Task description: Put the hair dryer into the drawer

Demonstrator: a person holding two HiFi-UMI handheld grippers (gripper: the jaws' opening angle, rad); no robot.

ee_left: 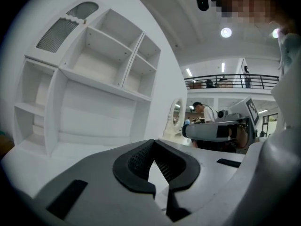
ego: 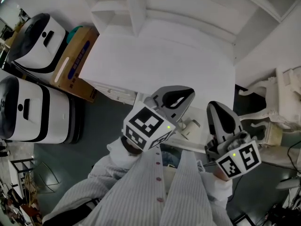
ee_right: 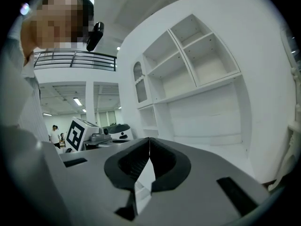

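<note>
Both grippers are raised in front of the person's chest, over the front edge of the white desk (ego: 164, 55). My left gripper (ego: 188, 93) points across the desktop with its jaws shut and nothing between them; its closed tips (ee_left: 153, 144) face the desk's shelf unit (ee_left: 94, 79). My right gripper (ego: 215, 107) stands beside it, also shut and empty, with its tips (ee_right: 149, 142) meeting. A small white object (ego: 190, 126) shows below and between the grippers at the desk's front; I cannot tell what it is. No hair dryer is clearly in view.
A cardboard box (ego: 75, 62) and two white rounded machines (ego: 35, 41) (ego: 28, 109) stand left of the desk. White ornate furniture (ego: 277, 102) is at the right. Open shelves (ee_right: 197, 65) back the desktop. People (ee_left: 203, 112) stand far off in the hall.
</note>
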